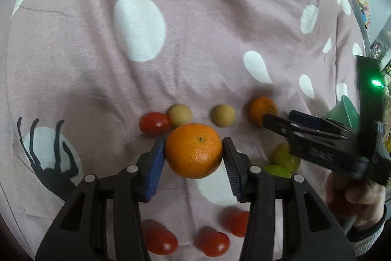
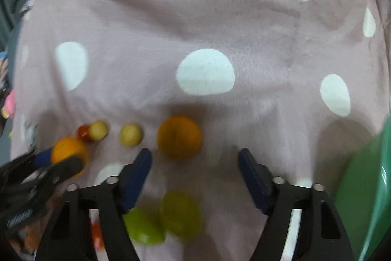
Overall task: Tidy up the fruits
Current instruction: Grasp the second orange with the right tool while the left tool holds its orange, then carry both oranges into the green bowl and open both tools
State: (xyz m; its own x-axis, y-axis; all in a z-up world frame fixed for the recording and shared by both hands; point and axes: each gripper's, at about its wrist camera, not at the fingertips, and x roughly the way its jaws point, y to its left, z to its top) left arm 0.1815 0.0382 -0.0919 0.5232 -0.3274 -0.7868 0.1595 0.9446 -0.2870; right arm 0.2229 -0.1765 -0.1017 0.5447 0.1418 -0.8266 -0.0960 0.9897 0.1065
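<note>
The left gripper [image 1: 194, 153] clamps an orange [image 1: 194, 151] between both pads, stem dimple facing up toward the camera, lifted above the spotted pink cloth [image 1: 97, 80]. The right gripper [image 2: 194, 177] spreads wide, holding nothing, just short of a second orange [image 2: 179, 137]; two green fruits [image 2: 161, 221] lie beneath it.

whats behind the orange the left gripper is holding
Behind the held orange lie a red tomato and two tan balls on the pink cloth. The nearer ball's lower edge is covered.
</note>
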